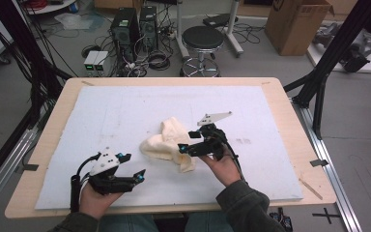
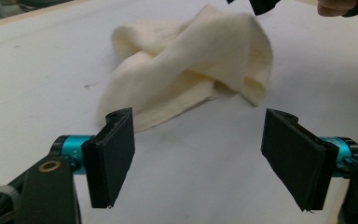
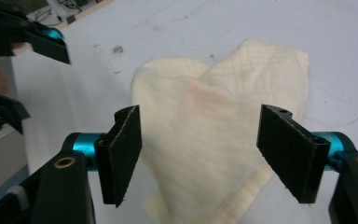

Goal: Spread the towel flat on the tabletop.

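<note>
Nearest the person, the left tongs (image 1: pixel 131 166) hover with jaws spread wide and nothing between them, just short of the cream cloth (image 1: pixel 168 143). Beyond, the right tongs (image 1: pixel 189 140) stand over the cloth's near edge, jaws apart and pressing on nothing, so it seems freshly let go. I judge this a regrasp between folds: each tongs must next find a loose edge. Crumpled and doubled over itself, the soft cloth lies mid-counter (image 1: pixel 280 104) on the white mat (image 1: pixel 101 111).
</note>
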